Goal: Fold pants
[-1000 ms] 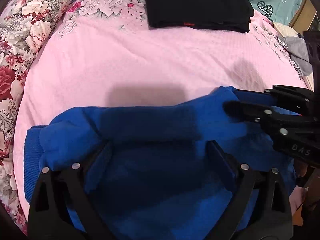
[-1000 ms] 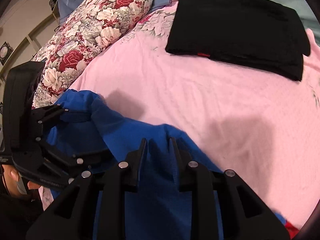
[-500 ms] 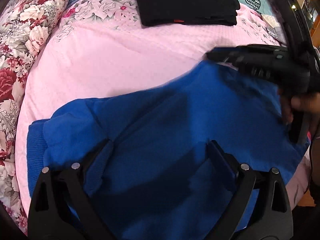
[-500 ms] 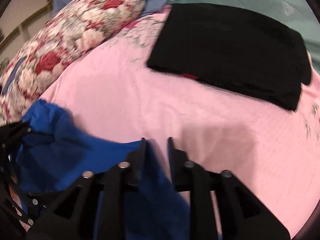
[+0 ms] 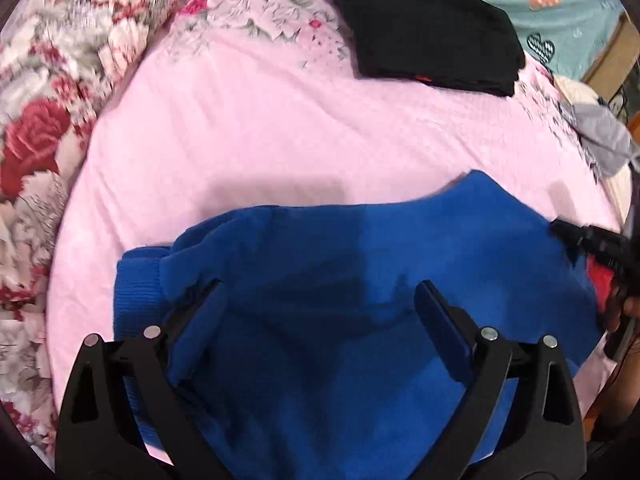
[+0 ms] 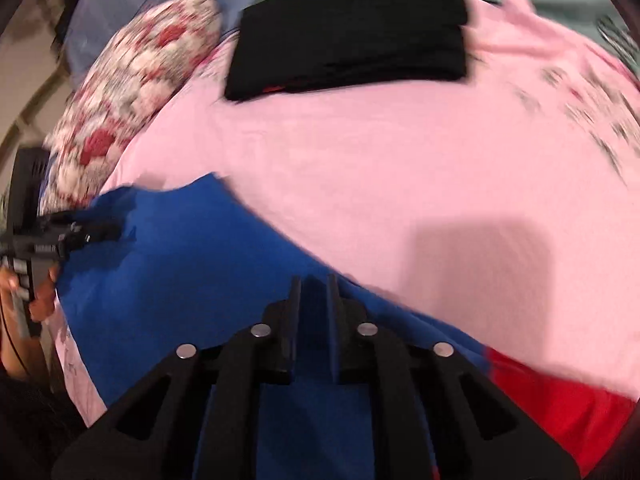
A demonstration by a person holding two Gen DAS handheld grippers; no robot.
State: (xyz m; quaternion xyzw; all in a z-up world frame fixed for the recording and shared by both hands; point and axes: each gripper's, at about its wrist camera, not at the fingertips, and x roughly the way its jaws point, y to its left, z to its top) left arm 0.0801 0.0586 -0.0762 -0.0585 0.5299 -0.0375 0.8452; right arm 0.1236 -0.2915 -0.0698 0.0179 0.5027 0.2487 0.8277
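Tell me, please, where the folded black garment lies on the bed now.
The folded black garment lies at the far end of the pink bedsheet, right of the floral pillow and well beyond the blue pants, not touching them.

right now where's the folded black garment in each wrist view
Left wrist view: the folded black garment lies at the top, right of centre, on the pink bedspread.
Right wrist view: it lies at the top centre, beyond the blue pants.
Shared landmark: the floral pillow, left of it in both views.
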